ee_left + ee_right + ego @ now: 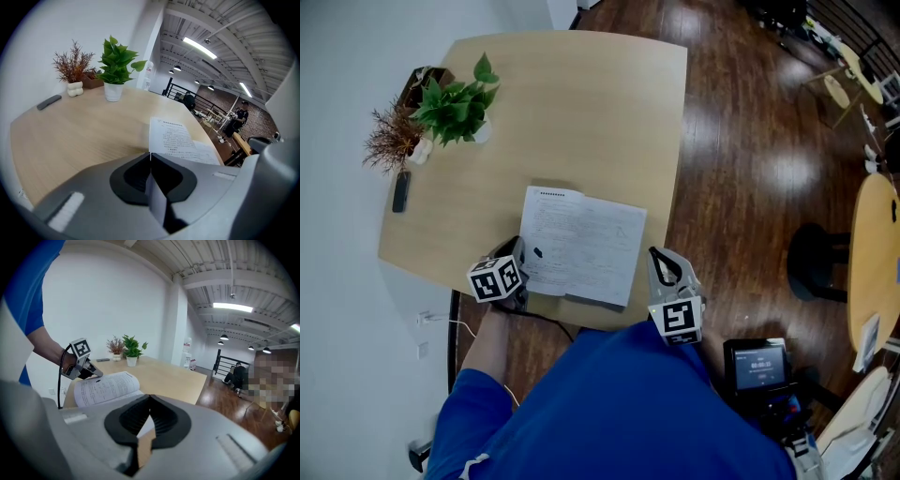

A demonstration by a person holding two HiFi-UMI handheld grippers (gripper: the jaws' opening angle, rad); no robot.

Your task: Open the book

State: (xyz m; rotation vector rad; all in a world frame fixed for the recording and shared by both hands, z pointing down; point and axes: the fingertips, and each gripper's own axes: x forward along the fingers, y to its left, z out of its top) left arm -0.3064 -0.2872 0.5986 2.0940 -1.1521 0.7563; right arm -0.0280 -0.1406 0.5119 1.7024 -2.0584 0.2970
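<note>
The book [581, 246] lies open on the light wooden table [572, 112] near its front edge, printed pages facing up. My left gripper [528, 253] is at the book's left edge with its jaws shut. In the left gripper view the edge of the left page [176, 140] runs straight into the meeting jaws [150, 155], so they seem to pinch it. In the right gripper view that page [101, 387] bulges upward beside the left gripper [97, 374]. My right gripper [656, 255] hangs just off the book's right corner, jaws shut [149, 398] on nothing.
A green plant in a white pot [455, 103], a dried plant [394, 136] and a dark remote [400, 190] stand at the table's far left. Dark wood floor lies to the right, with another table [874, 262] and a screen device [757, 364].
</note>
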